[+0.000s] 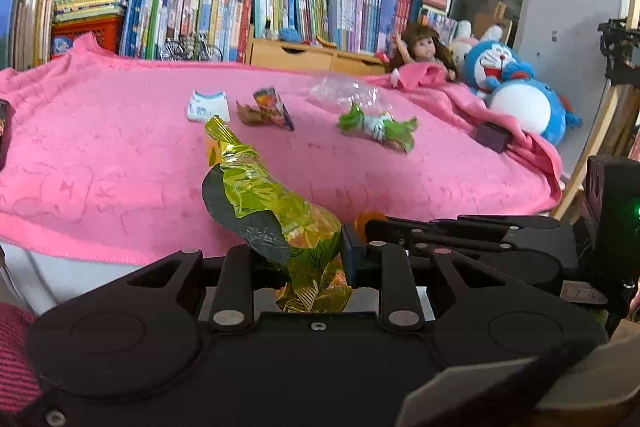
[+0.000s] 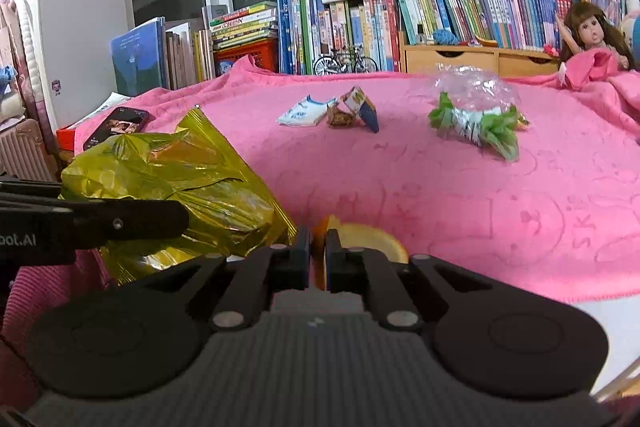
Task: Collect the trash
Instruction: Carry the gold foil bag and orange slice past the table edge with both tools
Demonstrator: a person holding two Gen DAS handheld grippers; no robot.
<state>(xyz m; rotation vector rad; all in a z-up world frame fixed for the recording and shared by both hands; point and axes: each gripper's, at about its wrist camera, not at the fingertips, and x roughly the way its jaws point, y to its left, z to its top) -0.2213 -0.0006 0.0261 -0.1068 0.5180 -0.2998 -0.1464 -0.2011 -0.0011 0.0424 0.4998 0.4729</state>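
The gold foil bag is pinched in the closed left gripper, at the near edge of the pink blanket. Just right, the right gripper clamps an orange peel. Farther away lie a white packet, a brown wrapper and a green wrapper.

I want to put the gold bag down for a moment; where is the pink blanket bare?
Bare: the near strip of pink blanket between the front hem and the wrapper row. Crowded: the far row, white packet, brown wrapper, green wrapper, clear plastic, with a phone at the left edge and a doll far right.
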